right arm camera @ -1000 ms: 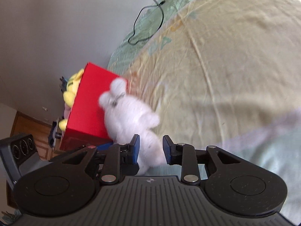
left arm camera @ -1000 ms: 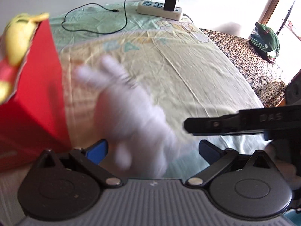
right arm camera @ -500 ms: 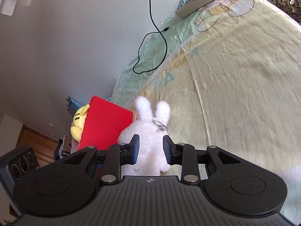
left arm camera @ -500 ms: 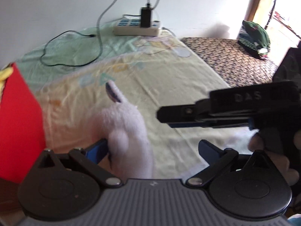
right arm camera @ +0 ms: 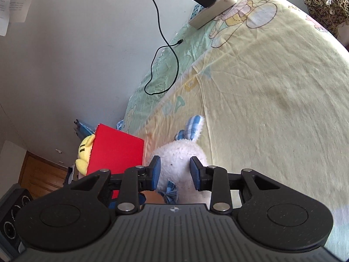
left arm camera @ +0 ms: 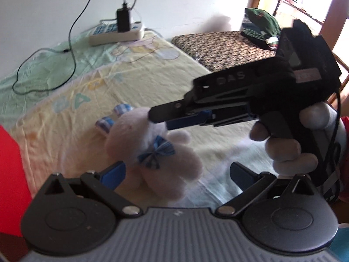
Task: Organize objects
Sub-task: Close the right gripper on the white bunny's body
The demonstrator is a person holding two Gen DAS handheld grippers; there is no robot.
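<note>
A white plush rabbit (left arm camera: 148,144) with blue striped ears and a blue bow hangs just over the yellow bedsheet (left arm camera: 135,83). My right gripper (right arm camera: 174,172) is shut on the plush rabbit (right arm camera: 178,155), its blue pads pressing both sides of the head. In the left wrist view the right gripper (left arm camera: 159,118) reaches in from the right, held by a hand (left arm camera: 283,146). My left gripper (left arm camera: 177,172) stands open just below the rabbit, whose body lies near its left finger. A red box (right arm camera: 115,150) stands left of the rabbit, with a yellow plush (right arm camera: 84,152) at its far side.
A white power strip (left arm camera: 115,35) with a black charger and a looping black cable (left arm camera: 43,69) lies at the far end of the bed by the wall. A patterned cushion (left arm camera: 220,50) with a green bundle (left arm camera: 261,26) sits at the far right.
The right gripper has carried the rabbit away from the red box and turned it, so its face and bow now point at the left camera. The left gripper stays open.
</note>
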